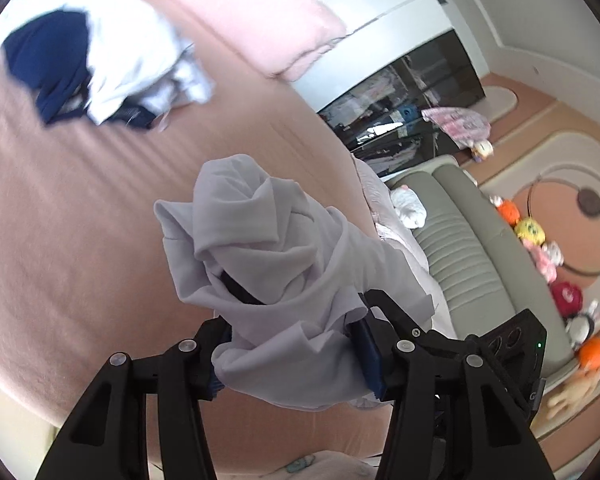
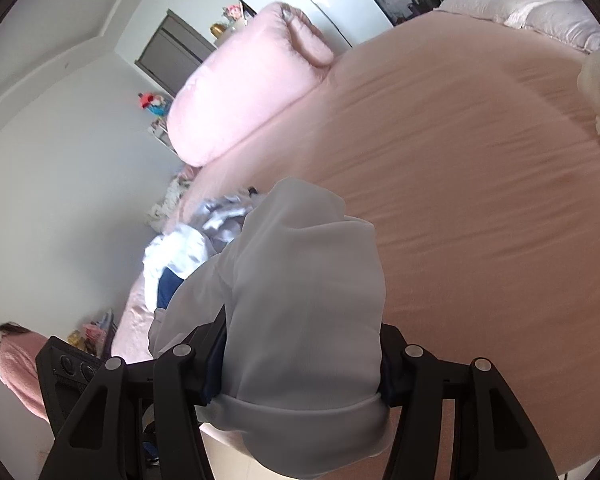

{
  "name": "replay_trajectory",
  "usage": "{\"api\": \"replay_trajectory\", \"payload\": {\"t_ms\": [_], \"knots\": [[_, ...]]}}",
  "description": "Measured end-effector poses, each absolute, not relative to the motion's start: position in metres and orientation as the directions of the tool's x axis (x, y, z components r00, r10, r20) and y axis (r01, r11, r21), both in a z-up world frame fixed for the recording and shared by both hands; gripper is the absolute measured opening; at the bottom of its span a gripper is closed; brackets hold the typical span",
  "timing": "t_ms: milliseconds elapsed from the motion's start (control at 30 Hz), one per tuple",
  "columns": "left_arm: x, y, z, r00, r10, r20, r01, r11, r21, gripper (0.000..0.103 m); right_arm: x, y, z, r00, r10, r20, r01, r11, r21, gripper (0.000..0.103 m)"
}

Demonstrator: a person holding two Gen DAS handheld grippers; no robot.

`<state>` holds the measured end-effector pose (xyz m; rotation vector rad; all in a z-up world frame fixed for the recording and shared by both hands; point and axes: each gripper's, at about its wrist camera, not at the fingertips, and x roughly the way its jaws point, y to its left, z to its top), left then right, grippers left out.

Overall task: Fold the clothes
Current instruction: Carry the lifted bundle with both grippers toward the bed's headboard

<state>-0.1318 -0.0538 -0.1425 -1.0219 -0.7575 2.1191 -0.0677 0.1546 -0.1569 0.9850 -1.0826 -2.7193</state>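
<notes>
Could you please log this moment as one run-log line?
stage: lifting garment | left gripper: shut on pale grey garment | right gripper: shut on pale grey garment | surface: pink bed | pile of clothes: untouched

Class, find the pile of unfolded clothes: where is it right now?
The clothes pile lies on the pink bed, upper left in the left wrist view, beside the pink pillow. In the right wrist view it peeks out left of the held grey garment.

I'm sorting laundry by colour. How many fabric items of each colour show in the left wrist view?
Pale grey garment, held in the left tongs: 1
White clothes in the pile: 1
Navy clothes in the pile: 1
Pink pillow: 1
Total: 4
</notes>
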Motion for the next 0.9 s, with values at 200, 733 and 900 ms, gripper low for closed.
{"api": "replay_trajectory", "payload": {"t_ms": [200,733,900], "knots": [[-0.121,-0.021,-0.085,-0.495,0.779,-0.384,-0.447,-0.607,-0.657,0.048,-0.040,0.183,-0.108,-0.866,-0.238,-0.439,-0.136,-0.733,0.666,0.057],[-0.112,0.107,0.000,-0.325,0.907,-0.266,-0.674,-0.420,-0.608,0.048,0.029,0.277,0.001,-0.955,-0.004,-0.297,-0.186,-0.772,0.608,0.057],[-0.097,0.145,0.011,-0.246,0.942,-0.230,-0.716,-0.336,-0.612,0.048,0.050,0.307,0.025,-0.954,0.074,-0.292,-0.232,-0.795,0.560,0.057]]}}
